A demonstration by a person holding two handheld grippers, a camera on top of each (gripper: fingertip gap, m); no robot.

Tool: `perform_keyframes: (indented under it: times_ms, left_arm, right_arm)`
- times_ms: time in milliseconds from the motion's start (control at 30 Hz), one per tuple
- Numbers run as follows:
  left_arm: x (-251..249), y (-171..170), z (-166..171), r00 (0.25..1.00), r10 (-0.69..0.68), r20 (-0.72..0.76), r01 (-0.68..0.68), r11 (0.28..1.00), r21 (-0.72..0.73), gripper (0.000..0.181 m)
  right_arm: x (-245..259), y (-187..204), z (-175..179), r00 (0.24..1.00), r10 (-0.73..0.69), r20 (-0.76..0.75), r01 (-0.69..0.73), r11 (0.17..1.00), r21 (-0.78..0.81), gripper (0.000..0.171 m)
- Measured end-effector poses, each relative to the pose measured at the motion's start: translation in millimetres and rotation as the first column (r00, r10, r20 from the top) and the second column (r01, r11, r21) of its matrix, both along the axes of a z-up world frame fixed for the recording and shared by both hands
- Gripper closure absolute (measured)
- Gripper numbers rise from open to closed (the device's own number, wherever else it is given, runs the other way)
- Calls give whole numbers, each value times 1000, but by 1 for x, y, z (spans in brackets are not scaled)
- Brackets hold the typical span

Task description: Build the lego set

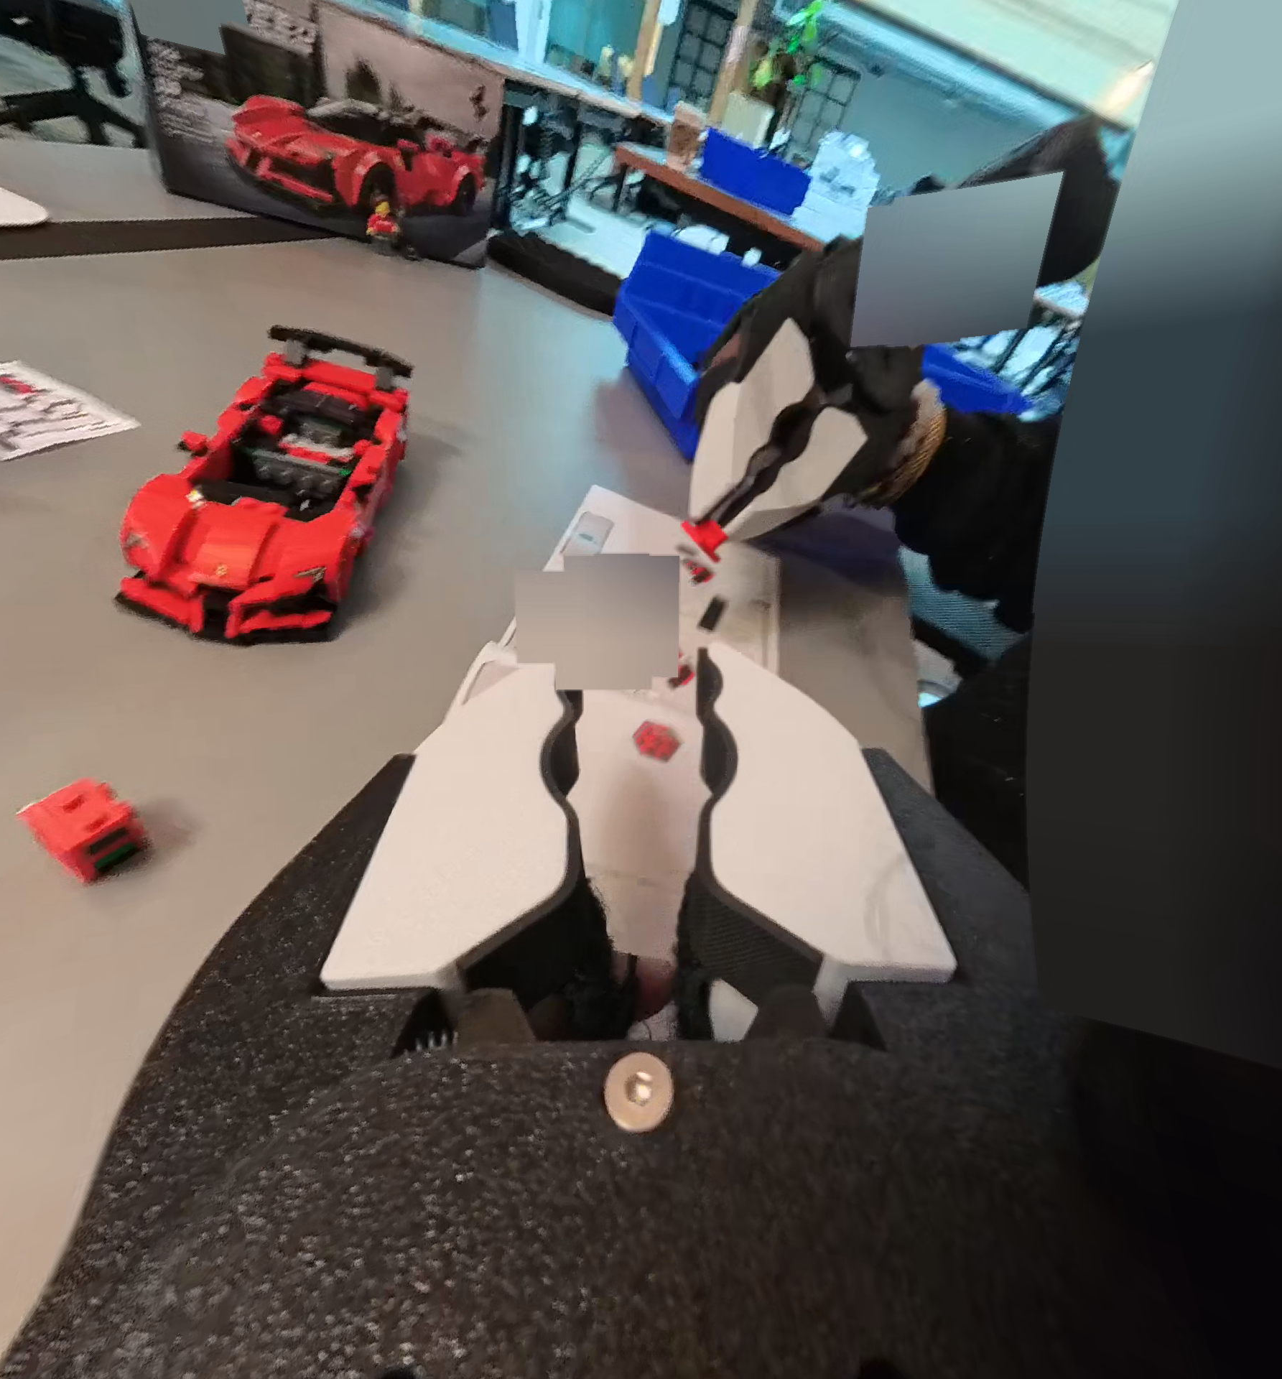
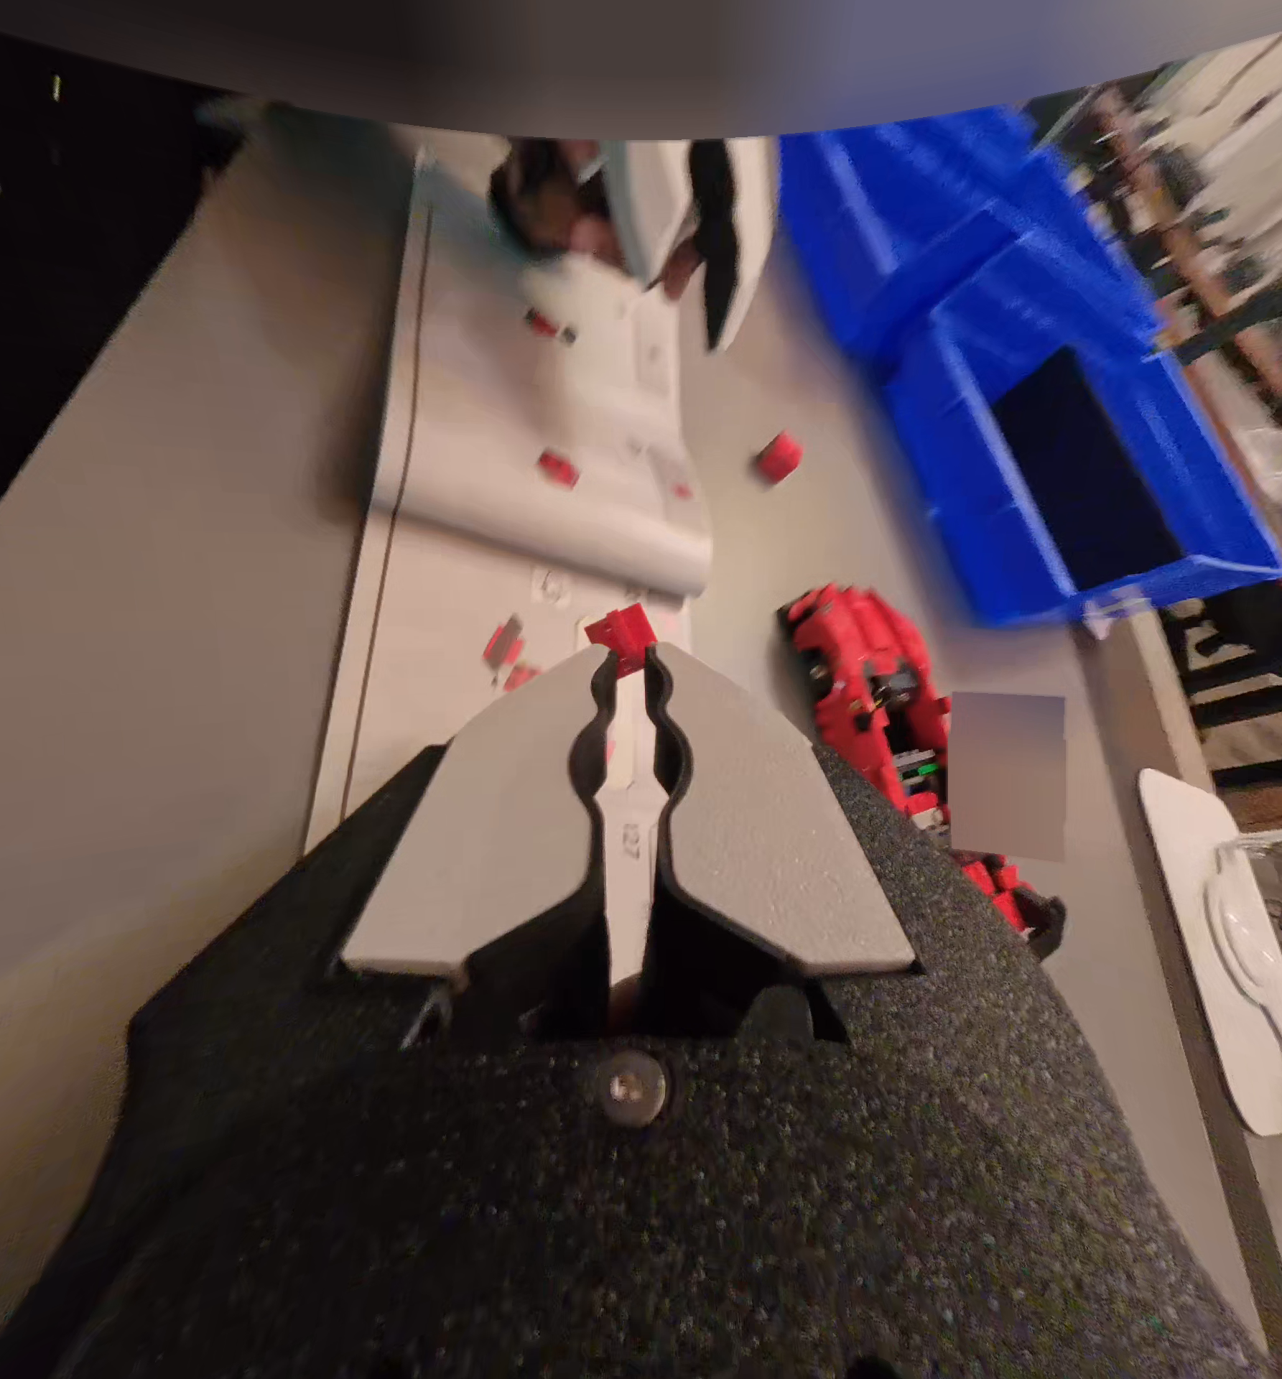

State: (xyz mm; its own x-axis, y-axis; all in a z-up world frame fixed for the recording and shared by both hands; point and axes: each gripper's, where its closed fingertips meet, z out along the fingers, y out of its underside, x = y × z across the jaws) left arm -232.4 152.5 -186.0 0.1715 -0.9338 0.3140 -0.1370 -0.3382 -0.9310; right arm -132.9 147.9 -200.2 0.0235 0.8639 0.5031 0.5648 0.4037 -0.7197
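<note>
My right gripper (image 2: 629, 657) is shut on a small red brick (image 2: 621, 634) at its fingertips, held just above the open instruction booklet (image 2: 533, 418). In the left wrist view the right gripper (image 1: 712, 522) comes in from the upper right with the brick (image 1: 703, 534) at its tip. My left gripper (image 1: 638, 683) is open and empty, low over the booklet (image 1: 742, 589); it shows far off in the right wrist view (image 2: 697, 246). The partly built red car (image 1: 264, 500) stands on the grey table to the left, roof open, and shows in the right wrist view (image 2: 869, 686). A small red block assembly (image 1: 85, 828) lies apart from the car and shows in the right wrist view (image 2: 778, 455).
Blue bins (image 1: 679, 321) stand at the table's far edge, right of the booklet (image 2: 1033, 418). The set's box (image 1: 324, 142) stands upright at the back. A printed sheet (image 1: 26, 407) lies at the left. A white tray (image 2: 1212, 933) lies beyond the car. Tip to tip, the grippers are about 11 centimeters apart.
</note>
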Motion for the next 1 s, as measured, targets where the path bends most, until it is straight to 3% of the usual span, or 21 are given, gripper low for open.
perform_keyframes:
  times_ms: [100, 200, 233, 267, 300, 367, 433, 533, 600, 700, 900, 1000]
  left_arm:
    - [14, -9, 12, 997, -62, 55, 61, 998, 19, 147]
    - [27, -20, 8, 994, -105, -22, 107, 986, 126, 145]
    - [32, -24, 9, 993, -116, -32, 120, 980, 156, 145]
    - [38, -27, 12, 993, -116, -28, 119, 975, 187, 144]
    - [43, -27, 16, 995, -98, -16, 99, 969, 228, 142]
    - [51, -21, 23, 1000, -16, 13, 10, 937, 349, 139]
    - [56, -10, 29, 994, 88, 58, -105, 867, 486, 138]
    - [60, 0, 30, 981, 187, 51, -173, 726, 666, 139]
    - [63, 0, 26, 983, 185, 5, -130, 669, 732, 143]
    - [62, 1, 21, 983, 182, -38, -91, 650, 755, 153]
    - [58, -3, 16, 985, 151, -79, -44, 674, 738, 165]
    - [58, -5, 22, 992, 123, -36, -65, 721, 690, 165]
  right_arm:
    - [-10, -3, 13, 992, -49, -115, 28, 983, -182, 164]
    - [-24, -21, 41, 955, 18, -297, -111, 948, -297, 164]
    - [-26, -18, 49, 938, -31, -345, -103, 926, -363, 164]
    - [-29, -13, 54, 920, -124, -372, -81, 868, -490, 164]
    - [-34, -7, 59, 881, -247, -404, -83, 760, -645, 165]
    - [-42, -4, 70, 775, -442, -452, -232, 466, -854, 165]
    - [-47, 2, 64, 681, -602, -416, -330, 255, -909, 165]
    - [-51, 6, 47, 630, -702, -331, -401, 71, -914, 165]
    - [-50, 9, 40, 616, -728, -301, -417, 23, -909, 165]
    - [-52, 6, 35, 635, -721, -278, -418, -18, -908, 165]
    - [-55, 1, 30, 663, -702, -260, -422, -64, -904, 166]
    - [-55, -2, 39, 674, -665, -321, -434, -5, -901, 163]
